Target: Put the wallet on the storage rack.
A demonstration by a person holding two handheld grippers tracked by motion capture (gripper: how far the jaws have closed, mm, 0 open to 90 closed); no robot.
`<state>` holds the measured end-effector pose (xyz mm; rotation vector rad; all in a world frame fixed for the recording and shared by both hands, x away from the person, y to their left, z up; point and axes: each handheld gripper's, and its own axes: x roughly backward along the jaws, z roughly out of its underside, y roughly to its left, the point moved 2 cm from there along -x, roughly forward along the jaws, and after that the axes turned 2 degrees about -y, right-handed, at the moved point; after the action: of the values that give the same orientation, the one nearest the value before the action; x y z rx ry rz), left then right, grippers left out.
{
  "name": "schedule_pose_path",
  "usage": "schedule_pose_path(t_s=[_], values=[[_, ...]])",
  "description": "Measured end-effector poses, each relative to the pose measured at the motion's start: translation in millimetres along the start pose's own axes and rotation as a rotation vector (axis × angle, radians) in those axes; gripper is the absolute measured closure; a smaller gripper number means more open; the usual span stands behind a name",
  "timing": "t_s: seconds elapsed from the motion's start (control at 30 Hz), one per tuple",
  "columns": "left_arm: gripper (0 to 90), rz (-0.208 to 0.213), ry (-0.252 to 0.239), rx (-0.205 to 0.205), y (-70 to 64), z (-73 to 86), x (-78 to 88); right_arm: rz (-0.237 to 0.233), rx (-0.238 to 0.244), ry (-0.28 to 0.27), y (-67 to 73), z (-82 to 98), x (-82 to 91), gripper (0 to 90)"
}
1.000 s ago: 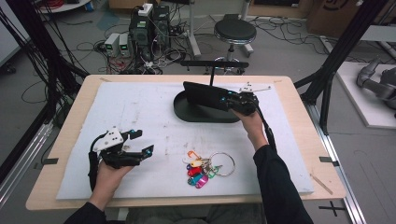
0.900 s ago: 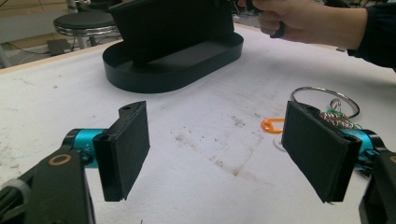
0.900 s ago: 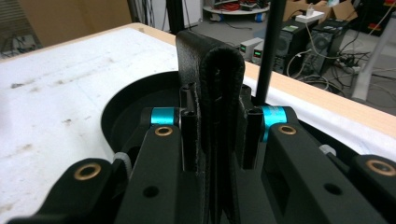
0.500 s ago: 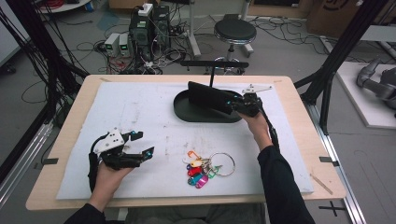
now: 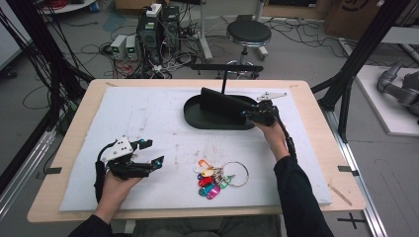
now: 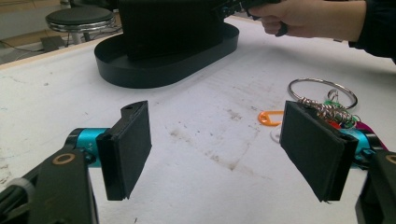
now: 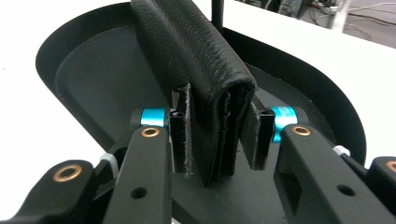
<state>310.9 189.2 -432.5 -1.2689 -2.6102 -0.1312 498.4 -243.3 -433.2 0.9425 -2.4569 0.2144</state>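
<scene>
A black folded leather wallet (image 5: 223, 101) (image 7: 201, 60) stands on edge in a black oval tray (image 5: 195, 118) (image 7: 70, 60) at the table's far middle. My right gripper (image 5: 247, 114) (image 7: 217, 135) reaches it from the right. Its jaws have just been opening and stand on either side of the wallet's near end, with a small gap at the right pad. My left gripper (image 5: 153, 152) (image 6: 219, 149) hovers wide open above the white mat at the front left, with nothing between its pads. A bunch of coloured key tags on a metal ring (image 5: 213, 178) (image 6: 327, 105) lies to its right.
A black T-shaped stand (image 5: 226, 68) rises just behind the tray. The white mat (image 5: 148, 113) covers most of the wooden table (image 5: 316, 123). A stool (image 5: 248, 33) and electronics with cables stand on the floor beyond the far edge.
My right gripper has shifted slightly right and lower with the wallet, which now rests in the tray, and its jaws have widened. My left gripper has kept still.
</scene>
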Motion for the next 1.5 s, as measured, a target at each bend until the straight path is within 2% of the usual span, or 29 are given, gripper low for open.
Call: schedule_pose_path(t_s=[0.3, 0.4, 0.43, 0.47, 0.5, 0.57, 0.67, 0.7, 0.73, 0.83, 0.87, 0.9, 1.03, 1.17, 1.2, 1.3, 1.5], values=[[24.9, 0.002, 0.008, -0.001, 0.4, 0.7, -1.1, 0.065, -0.023, -0.024, -2.5, -3.0, 8.8, 57.7], [24.9, 0.0, 0.01, 0.0, 0.8, 1.0, -1.4, 0.085, -0.026, -0.032, -4.3, -3.6, 15.3, 52.2], [24.9, 0.002, 0.011, -0.001, 1.2, 1.2, -1.7, 0.091, -0.035, -0.04, -4.9, -4.4, 21.1, 46.0], [24.9, 0.002, 0.011, -0.001, 1.2, 1.2, -1.7, 0.091, -0.035, -0.04, -4.9, -4.4, 21.1, 46.0], [24.9, 0.001, 0.013, -0.004, 1.9, 1.3, -1.8, 0.109, -0.04, -0.042, -4.8, -6.0, 28.0, 41.7], [24.9, 0.002, 0.014, -0.001, 2.5, 1.4, -2.3, 0.11, -0.038, -0.049, -4.5, -7.3, 32.2, 40.4], [24.9, -0.001, 0.019, 0.005, 3.5, 1.9, -3.7, 0.115, -0.025, -0.07, -2.4, -11.1, 47.2, 38.0], [24.9, -0.003, 0.023, 0.006, 4.4, 2.4, -5.0, 0.102, -0.028, -0.081, -0.7, -12.7, 57.7, 36.6], [24.9, -0.003, 0.023, 0.006, 4.4, 2.4, -5.0, 0.102, -0.028, -0.081, -0.7, -12.7, 57.7, 36.6], [24.9, -0.005, 0.032, 0.011, 5.9, 2.9, -8.1, 0.097, -0.008, -0.099, 5.2, -12.1, 77.4, 35.7], [24.9, -0.005, 0.032, 0.011, 5.9, 2.9, -8.1, 0.097, -0.008, -0.099, 5.2, -12.1, 77.4, 35.7], [24.9, -0.007, 0.038, 0.013, 6.9, 3.0, -9.9, 0.096, -0.007, -0.11, 8.2, -10.3, 86.5, 35.3], [24.9, -0.006, 0.041, 0.014, 7.9, 3.0, -12.7, 0.091, -0.008, -0.123, 12.5, -4.7, 98.9, 35.1], [24.9, -0.003, 0.044, 0.014, 8.4, 2.3, -16.8, 0.083, -0.03, -0.15, 17.9, 9.5, 118.9, 34.0], [24.9, -0.003, 0.044, 0.014, 8.4, 2.3, -16.8, 0.083, -0.03, -0.15, 17.9, 9.5, 118.9, 34.0], [24.9, -0.006, 0.048, 0.015, 9.4, 2.6, -19.1, 0.066, -0.043, -0.163, 21.8, 22.0, 133.0, 32.9], [24.8, -0.019, 0.045, 0.017, 11.4, 1.9, -19.8, 0.064, -0.063, -0.177, 26.0, 37.2, 149.6, 30.2]])
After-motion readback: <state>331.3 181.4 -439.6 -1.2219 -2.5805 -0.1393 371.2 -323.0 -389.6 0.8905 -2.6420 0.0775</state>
